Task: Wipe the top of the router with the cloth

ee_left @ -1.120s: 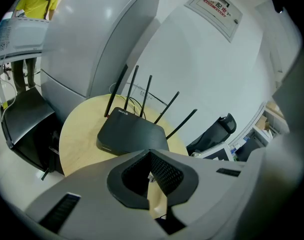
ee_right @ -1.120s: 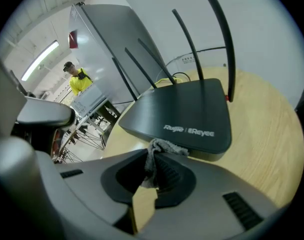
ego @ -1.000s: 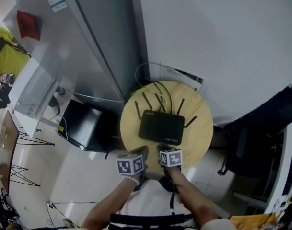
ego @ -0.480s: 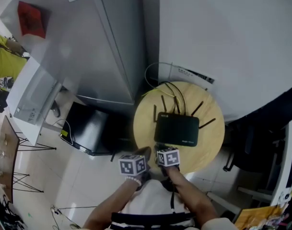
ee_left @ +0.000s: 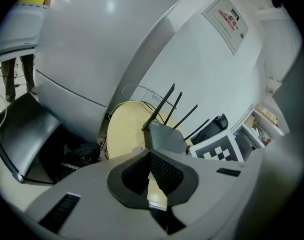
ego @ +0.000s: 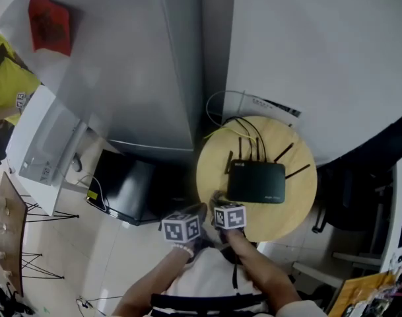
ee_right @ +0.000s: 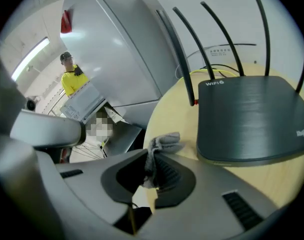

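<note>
1. Right gripper (ee_right: 152,161): clenched on the cloth (ee_right: 164,144). A grey bunch sticks out past the jaw tips, so the grab part looks done.
2. Left gripper (ee_left: 151,159): jaws together, nothing between them. It hangs near the router's (ee_right: 251,116) front-left corner, off the table (ego: 280,220) edge in the head view, and plays no part in the job right now.
3. Cloth posn: just beside the router's near-left corner and lower than its top face, over bare tabletop. It looks apart from the casing, with none of it on the top.
4. Router: flat on the round table, antennas (ee_right: 226,39) up along its far edge, cables running off behind it. Its top shows bare across the whole face.
5. Progress, my read: the wipe itself isn't begun. You've got the cloth in hand and you're at the router, approx. one lift short of contact.
6. Left to do: raise the cloth above the top's level, set it down on the near-left part, and sweep across to the right side. Stay short of the antennas at the far edge so the bunch doesn't snag.
</note>
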Action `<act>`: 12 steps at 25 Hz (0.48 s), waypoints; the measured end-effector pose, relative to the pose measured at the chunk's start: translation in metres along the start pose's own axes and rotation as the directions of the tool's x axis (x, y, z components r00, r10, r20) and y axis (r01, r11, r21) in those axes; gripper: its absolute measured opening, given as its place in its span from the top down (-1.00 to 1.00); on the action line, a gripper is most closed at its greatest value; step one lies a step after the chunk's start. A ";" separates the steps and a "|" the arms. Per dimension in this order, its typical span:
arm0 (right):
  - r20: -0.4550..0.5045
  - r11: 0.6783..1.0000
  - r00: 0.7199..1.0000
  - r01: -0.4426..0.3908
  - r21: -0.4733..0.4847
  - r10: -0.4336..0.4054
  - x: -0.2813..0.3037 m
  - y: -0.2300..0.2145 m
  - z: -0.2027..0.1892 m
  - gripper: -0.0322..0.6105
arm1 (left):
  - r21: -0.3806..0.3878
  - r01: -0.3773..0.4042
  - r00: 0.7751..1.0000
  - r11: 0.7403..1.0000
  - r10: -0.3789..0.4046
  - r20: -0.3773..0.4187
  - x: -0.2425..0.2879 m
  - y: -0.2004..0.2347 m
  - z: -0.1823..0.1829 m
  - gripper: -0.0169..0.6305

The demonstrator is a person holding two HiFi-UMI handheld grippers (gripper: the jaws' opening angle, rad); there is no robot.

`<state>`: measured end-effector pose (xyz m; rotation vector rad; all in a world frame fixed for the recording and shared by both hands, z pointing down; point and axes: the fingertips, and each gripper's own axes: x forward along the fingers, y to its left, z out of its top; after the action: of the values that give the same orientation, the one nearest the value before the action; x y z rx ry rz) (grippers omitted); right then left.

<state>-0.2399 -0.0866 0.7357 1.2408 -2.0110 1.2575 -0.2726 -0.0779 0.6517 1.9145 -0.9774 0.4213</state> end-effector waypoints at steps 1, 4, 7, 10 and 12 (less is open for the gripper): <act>0.013 1.000 1.000 0.009 0.026 -0.010 0.001 0.003 0.004 0.76 | -0.003 0.006 1.000 1.000 -0.006 0.001 -0.001 0.005 0.002 0.95; 0.046 0.989 0.993 0.103 0.105 -0.108 0.000 -0.001 0.016 0.76 | -0.014 0.021 1.000 1.000 -0.021 0.004 -0.007 0.017 0.007 0.95; 0.054 0.948 0.964 0.243 0.205 -0.259 -0.004 -0.020 0.028 0.76 | -0.024 0.032 0.999 0.999 -0.032 0.004 -0.012 0.029 0.010 0.95; 0.041 0.893 0.922 0.360 0.268 -0.384 -0.008 -0.039 0.038 0.76 | -0.027 0.032 0.999 0.999 -0.032 0.003 -0.019 0.039 0.013 0.95; 0.063 0.876 0.899 0.403 0.265 -0.433 -0.009 -0.046 0.052 0.76 | -0.031 0.040 0.999 0.999 -0.040 0.004 -0.023 0.042 0.014 0.95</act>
<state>-0.1917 -0.1368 0.7255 1.7964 -1.5652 1.2584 -0.3205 -0.0906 0.6542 1.9041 -0.9409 0.3769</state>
